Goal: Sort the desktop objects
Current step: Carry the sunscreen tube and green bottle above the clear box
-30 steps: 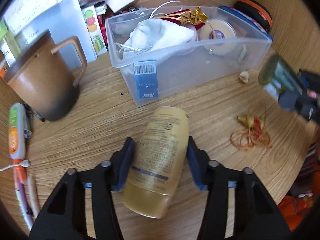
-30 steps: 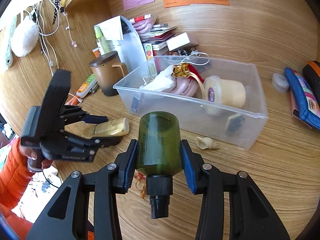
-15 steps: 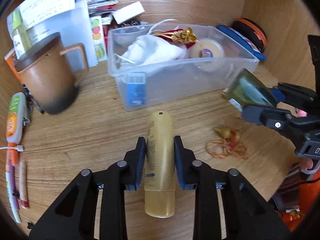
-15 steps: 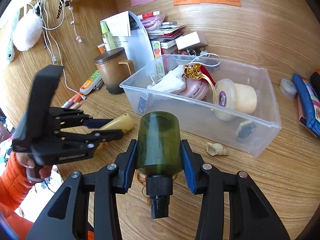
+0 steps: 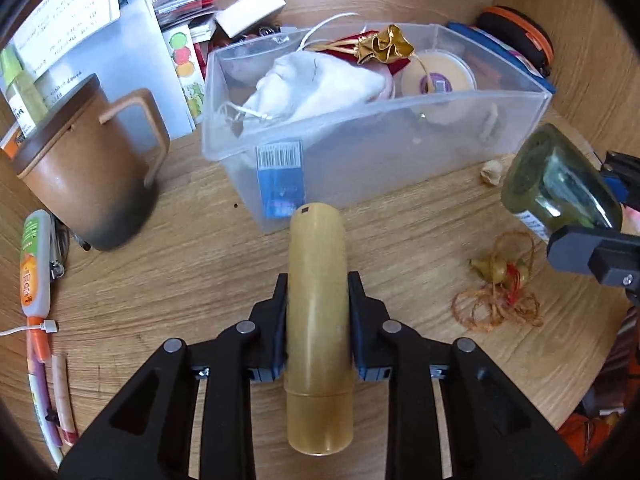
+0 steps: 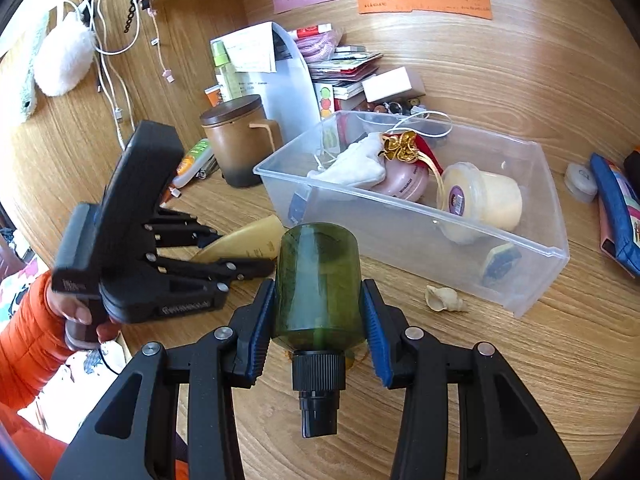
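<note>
My left gripper (image 5: 318, 300) is shut on a gold tube (image 5: 318, 320) and holds it above the desk, its end pointing at the clear plastic bin (image 5: 360, 156). The tube also shows in the right wrist view (image 6: 244, 240). My right gripper (image 6: 318, 312) is shut on a dark green bottle (image 6: 318, 284), cap toward the camera; the bottle also shows at the right of the left wrist view (image 5: 560, 184). The bin (image 6: 520, 280) holds a white cloth pouch (image 5: 320, 88), a gold bow (image 5: 386, 46) and a cream jar (image 6: 480, 200).
A brown lidded mug (image 5: 84, 176) stands left of the bin. A tangle of orange string (image 5: 500, 296) and a small shell (image 6: 442, 300) lie on the desk by the bin. Pens and a glue tube (image 5: 34, 264) lie at the left. A blue pouch (image 6: 616, 208) lies at the right.
My left gripper closed on the gold tube, turned it straight and lifted it toward the bin. The right gripper with the green bottle moved a little closer to the bin.
</note>
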A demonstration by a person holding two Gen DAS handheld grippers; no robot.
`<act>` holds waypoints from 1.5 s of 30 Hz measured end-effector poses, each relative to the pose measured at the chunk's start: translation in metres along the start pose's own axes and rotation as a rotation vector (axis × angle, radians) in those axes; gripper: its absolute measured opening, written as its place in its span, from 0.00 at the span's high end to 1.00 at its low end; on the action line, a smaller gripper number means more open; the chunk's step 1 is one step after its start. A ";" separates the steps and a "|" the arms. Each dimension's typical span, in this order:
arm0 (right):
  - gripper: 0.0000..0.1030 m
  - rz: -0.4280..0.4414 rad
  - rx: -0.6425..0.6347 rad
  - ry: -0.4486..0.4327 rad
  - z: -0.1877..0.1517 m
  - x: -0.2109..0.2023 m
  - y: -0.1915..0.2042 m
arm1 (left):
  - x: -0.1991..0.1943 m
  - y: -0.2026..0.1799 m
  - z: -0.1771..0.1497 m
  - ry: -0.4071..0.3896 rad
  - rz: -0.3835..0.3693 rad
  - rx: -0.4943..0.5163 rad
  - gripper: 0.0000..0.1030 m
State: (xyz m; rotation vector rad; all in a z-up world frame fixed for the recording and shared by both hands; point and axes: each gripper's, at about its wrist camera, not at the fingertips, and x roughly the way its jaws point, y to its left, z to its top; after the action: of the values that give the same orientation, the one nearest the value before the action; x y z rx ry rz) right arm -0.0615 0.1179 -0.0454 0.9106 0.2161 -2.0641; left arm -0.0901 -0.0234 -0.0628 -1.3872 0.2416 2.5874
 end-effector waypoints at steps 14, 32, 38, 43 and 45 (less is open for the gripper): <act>0.63 -0.039 0.017 -0.031 0.014 -0.012 -0.018 | -0.070 -0.023 0.012 -0.161 -0.025 0.033 0.75; 0.63 -0.137 0.035 -0.085 0.068 -0.020 -0.060 | -0.068 0.006 0.101 -0.222 -0.077 -0.021 0.75; 0.63 -0.157 0.055 -0.079 0.084 -0.009 -0.079 | -0.044 0.010 0.118 -0.200 -0.090 -0.030 0.75; 0.63 -0.152 0.068 -0.066 0.094 0.006 -0.088 | -0.021 0.014 0.125 -0.171 -0.102 -0.046 0.75; 0.63 -0.149 0.071 -0.055 0.096 0.014 -0.090 | -0.013 0.017 0.127 -0.161 -0.098 -0.050 0.75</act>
State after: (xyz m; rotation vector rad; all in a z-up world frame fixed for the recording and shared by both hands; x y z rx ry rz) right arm -0.1856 0.1219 0.0000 0.9019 0.1871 -2.2438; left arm -0.1890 -0.0112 0.0188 -1.1670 0.0827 2.6214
